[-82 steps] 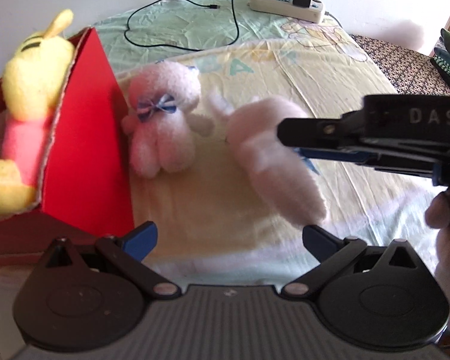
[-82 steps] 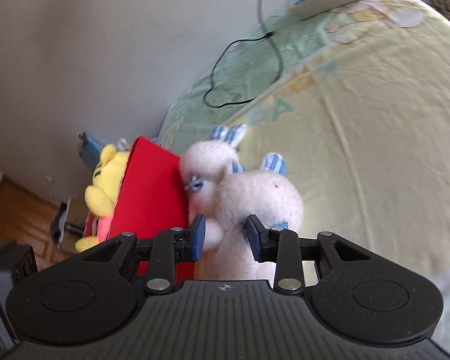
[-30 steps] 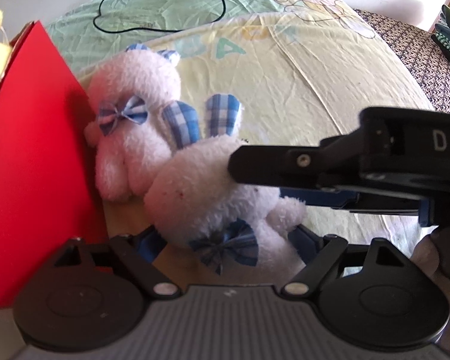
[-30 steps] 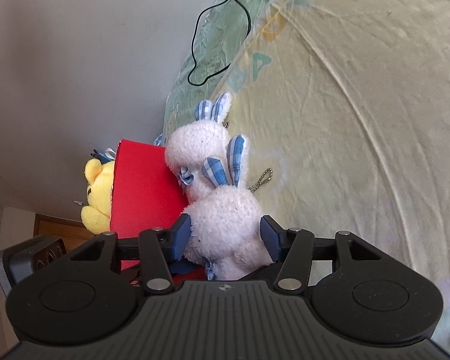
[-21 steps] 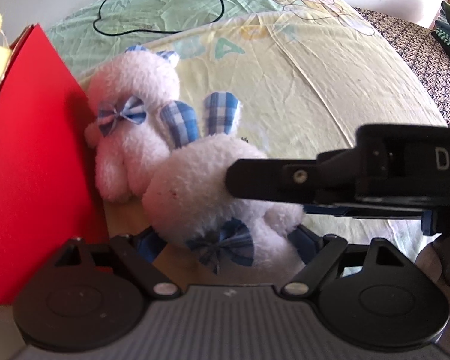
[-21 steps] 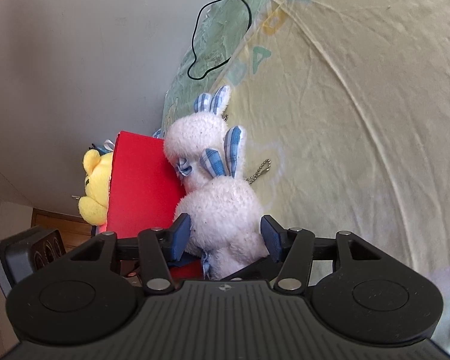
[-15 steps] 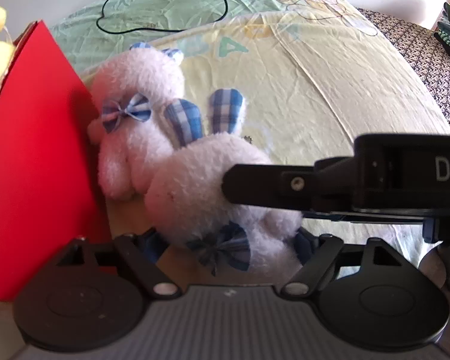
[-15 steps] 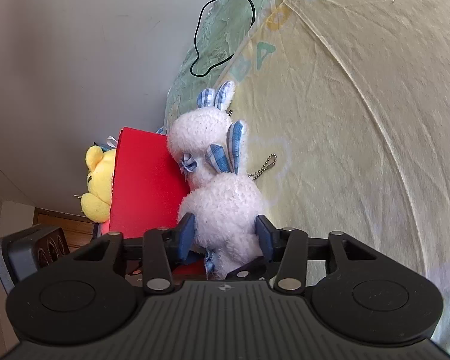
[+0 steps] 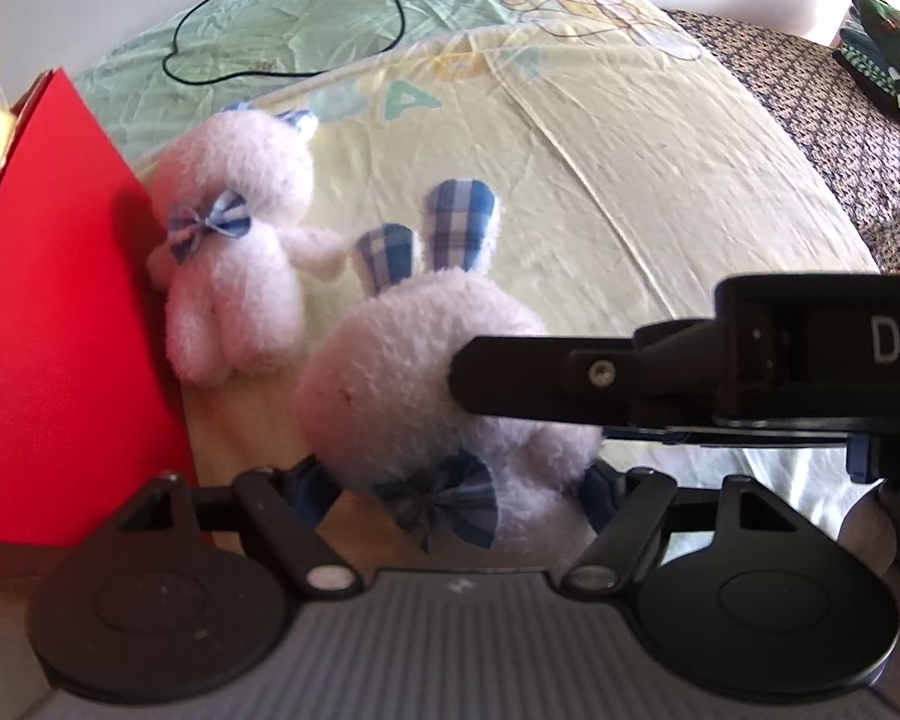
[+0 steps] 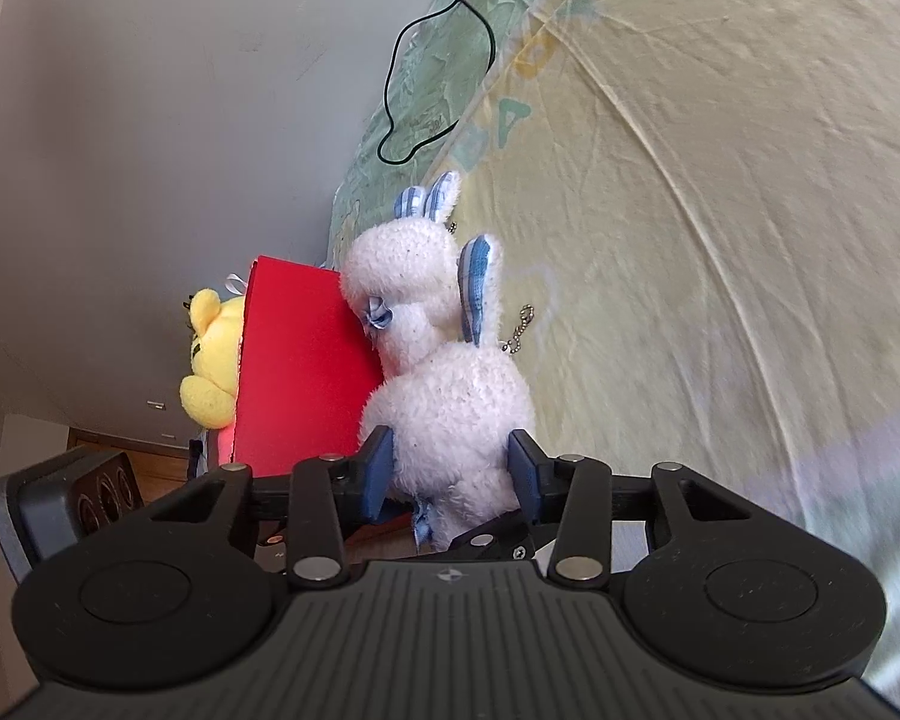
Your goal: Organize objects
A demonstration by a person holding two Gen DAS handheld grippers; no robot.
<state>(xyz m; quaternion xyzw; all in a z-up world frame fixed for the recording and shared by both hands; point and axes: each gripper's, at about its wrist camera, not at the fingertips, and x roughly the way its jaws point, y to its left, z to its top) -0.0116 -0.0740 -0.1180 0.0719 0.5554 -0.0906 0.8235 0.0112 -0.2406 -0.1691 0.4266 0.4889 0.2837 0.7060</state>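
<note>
We see the right gripper [image 10: 450, 471] jaws pressed against the near white bunny [image 10: 450, 402], beside the red box [image 10: 297, 372] on the bed [image 10: 690, 180]; the left gripper [image 9: 453, 489] jaws flank it, contact unclear.

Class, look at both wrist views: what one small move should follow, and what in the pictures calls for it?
Probably lift the near white plush rabbit with blue checked ears and carry it over the red cardboard box. The right claw is shut on its body, and the left claw brackets it too. The yellow plush toy already sits in the box; a second white plush rabbit leans against its wall.
</note>
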